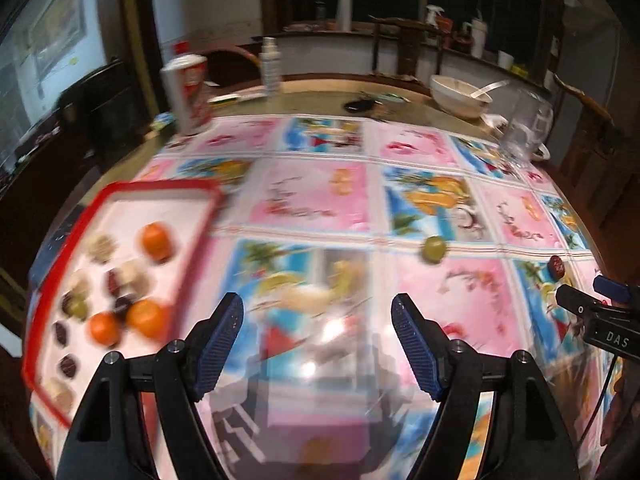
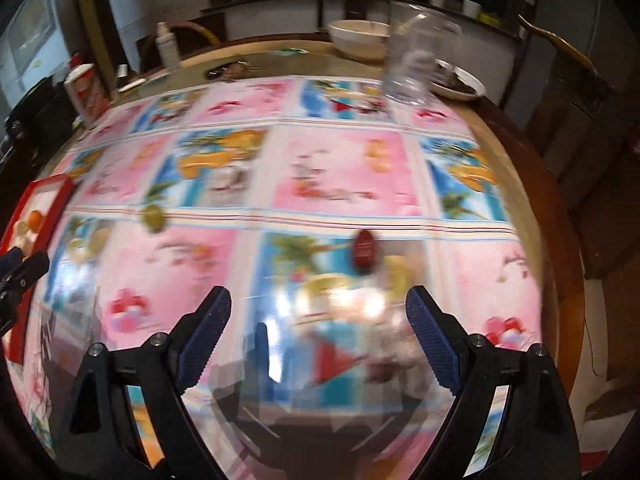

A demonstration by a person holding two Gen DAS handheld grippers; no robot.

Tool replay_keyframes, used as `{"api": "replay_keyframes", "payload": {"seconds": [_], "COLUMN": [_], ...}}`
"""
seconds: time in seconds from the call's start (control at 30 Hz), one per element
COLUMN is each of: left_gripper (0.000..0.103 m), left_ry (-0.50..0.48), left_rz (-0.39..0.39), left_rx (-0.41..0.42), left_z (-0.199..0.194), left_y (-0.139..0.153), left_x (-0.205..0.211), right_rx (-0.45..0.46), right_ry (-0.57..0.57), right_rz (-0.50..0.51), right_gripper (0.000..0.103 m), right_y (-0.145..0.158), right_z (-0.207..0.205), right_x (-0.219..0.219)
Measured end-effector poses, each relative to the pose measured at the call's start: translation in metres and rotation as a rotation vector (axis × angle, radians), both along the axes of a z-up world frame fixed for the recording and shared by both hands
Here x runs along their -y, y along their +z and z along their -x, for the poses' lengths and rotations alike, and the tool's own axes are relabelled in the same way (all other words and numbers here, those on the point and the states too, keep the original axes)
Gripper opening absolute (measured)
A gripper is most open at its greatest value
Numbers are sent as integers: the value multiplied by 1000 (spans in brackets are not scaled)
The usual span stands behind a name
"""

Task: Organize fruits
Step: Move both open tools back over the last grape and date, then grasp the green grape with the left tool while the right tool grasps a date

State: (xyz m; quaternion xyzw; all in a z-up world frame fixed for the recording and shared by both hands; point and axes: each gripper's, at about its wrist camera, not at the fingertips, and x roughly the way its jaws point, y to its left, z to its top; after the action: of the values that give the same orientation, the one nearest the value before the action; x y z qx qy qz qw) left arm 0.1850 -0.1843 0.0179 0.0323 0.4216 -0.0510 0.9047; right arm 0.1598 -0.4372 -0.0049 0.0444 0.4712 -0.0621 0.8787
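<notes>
While most of the fruit is already gathered on the red-rimmed tray [image 1: 120, 192] at the left, two pieces are left out on the patterned tablecloth [image 1: 312, 196]. On the tray, three oranges [image 1: 157, 241] can be made out among darker and paler pieces, though blur keeps those from being told apart. Just right of the tray, the left gripper [image 1: 318, 340] is held above the cloth with its jaws spread wide and nothing between them. Further right, a green fruit [image 1: 434, 249] lies alone on a pale stripe, well apart from the tray. Then a dark red fruit [image 2: 365, 251] is seen, lying just ahead of the right gripper [image 2: 318, 330], whose jaws are likewise spread and empty. By the look of it, the job is judged mostly done, with these two strays left to be collected. Nothing is seen lying between them and the tray. At the far edge, a red-and-white cup [image 1: 188, 92], a spray bottle [image 1: 270, 64], a white bowl [image 1: 460, 96] and a clear jar [image 2: 420, 60] are ranged, well away from the fruit.
</notes>
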Motion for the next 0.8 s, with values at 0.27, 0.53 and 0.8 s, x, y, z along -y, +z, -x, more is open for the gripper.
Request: {"api": "replay_keyframes", "payload": {"seconds": [0.27,0.53,0.8], "left_gripper": [76,76,78], "left_ry": [-33,-19,6], "left_rz": [-9,-45,-28], "left_rx": [-51,-78,-85], "left_z": [-40,-61,-71], "left_y": [-27,-47,-56], "left_x": [67,88,90], "right_rx": [-19,-11,-7], "right_ry": [35,95,117], "right_rz": [-3,-57,-1], "right_gripper": [89,89,89], "right_y": [-21,-35,-42], "right_z": [-15,-32,-39], "right_x": [33,43,37]}}
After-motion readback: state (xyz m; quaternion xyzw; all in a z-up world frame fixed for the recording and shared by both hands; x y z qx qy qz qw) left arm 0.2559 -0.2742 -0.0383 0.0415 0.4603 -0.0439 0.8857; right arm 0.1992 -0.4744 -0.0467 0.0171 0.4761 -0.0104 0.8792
